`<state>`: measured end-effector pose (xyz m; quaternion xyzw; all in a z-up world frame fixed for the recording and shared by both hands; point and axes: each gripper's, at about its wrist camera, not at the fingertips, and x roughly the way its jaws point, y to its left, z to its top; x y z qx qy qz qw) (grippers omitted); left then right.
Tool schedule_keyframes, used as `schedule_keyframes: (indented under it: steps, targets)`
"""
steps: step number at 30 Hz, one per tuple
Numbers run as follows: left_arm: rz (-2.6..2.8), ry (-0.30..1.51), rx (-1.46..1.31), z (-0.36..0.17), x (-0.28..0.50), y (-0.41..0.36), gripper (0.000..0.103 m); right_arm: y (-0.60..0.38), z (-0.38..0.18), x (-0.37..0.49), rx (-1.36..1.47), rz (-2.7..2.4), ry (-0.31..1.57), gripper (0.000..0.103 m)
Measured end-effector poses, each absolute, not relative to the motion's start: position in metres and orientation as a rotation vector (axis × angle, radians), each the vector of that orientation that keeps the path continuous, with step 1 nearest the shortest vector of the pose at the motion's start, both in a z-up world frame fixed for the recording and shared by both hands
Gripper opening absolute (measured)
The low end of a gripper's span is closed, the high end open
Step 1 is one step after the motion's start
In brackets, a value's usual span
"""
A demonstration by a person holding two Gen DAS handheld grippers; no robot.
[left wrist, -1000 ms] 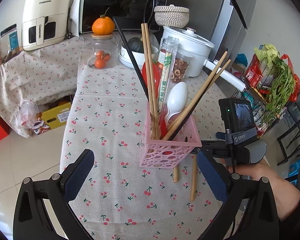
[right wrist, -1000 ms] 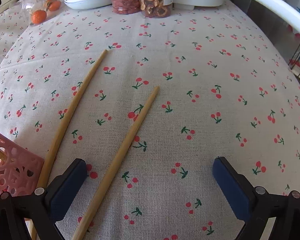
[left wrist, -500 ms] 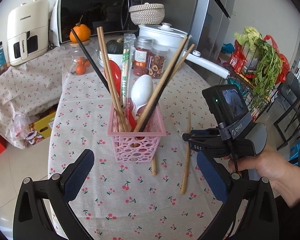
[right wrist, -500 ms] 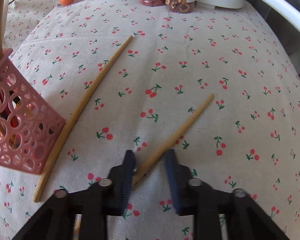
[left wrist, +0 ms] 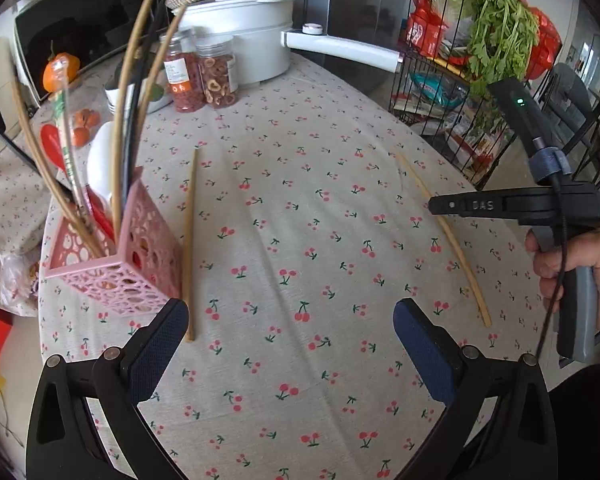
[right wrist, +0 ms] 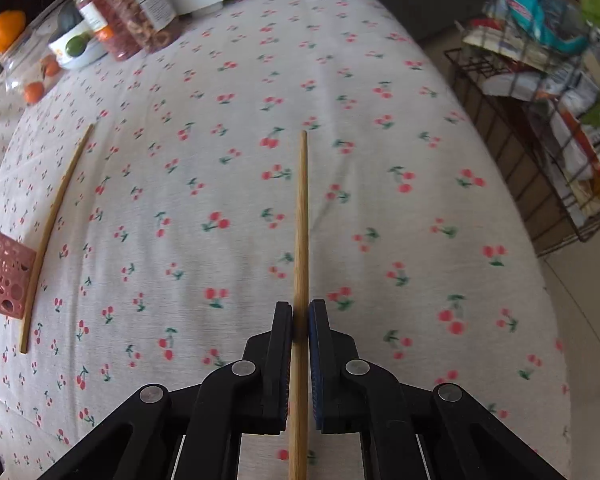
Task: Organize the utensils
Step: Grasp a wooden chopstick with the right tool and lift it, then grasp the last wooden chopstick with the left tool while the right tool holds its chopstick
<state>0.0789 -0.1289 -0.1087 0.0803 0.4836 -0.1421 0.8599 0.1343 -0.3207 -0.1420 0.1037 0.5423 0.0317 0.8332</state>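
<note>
Chopsticks are the matter on this cherry-print tablecloth [left wrist: 300, 208]. From the left wrist view, the left gripper [left wrist: 290, 344] is hovering over the cloth with its blue pads spread wide and nothing between them. Just beyond its left finger, a wooden chopstick [left wrist: 189, 240] is lying flat on the cloth, running away from the camera and sitting right beside the pink basket [left wrist: 140, 256]. That basket is standing tilted in this view and is holding a bundle of utensils — wooden and black chopsticks, a white spoon [left wrist: 99, 160] and something red. At the right, a hand [left wrist: 580, 276] is gripping the handle of the right gripper [left wrist: 440, 205], whose black fingers are pointing left in profile; a second chopstick [left wrist: 452, 240] is passing under them, though whether it is touching the cloth cannot be told here. At the table's far end, two jars [left wrist: 200, 76], a white pot [left wrist: 244, 28] and a wire rack with greens [left wrist: 496, 28] are standing.

From the right wrist view, the right gripper [right wrist: 300, 312] is pinching the held chopstick [right wrist: 302, 216] between its closed pads — the stick is pointing straight ahead along the fingers, its tip out over the cloth. At the left, the other chopstick [right wrist: 52, 224] is lying on the cloth with its near part just beside the pink basket's corner [right wrist: 2, 276].
</note>
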Motion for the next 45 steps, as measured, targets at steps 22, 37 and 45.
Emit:
schedule_keyframes:
  steps: [22, 37, 45]
  targets:
    - [0.292, 0.950, 0.081, -0.155, 0.273, -0.155, 0.054, -0.383, -0.126, 0.138, 0.559, 0.154, 1.062, 0.005]
    - [0.333, 1.033, 0.013, -0.178, 0.295, -0.131, 0.063, -0.371, -0.106, 0.137, 0.528, 0.184, 1.013, 0.005]
    - [0.307, 1.066, -0.055, -0.178, 0.298, -0.122, 0.064, -0.368, -0.102, 0.138, 0.519, 0.194, 1.001, 0.005]
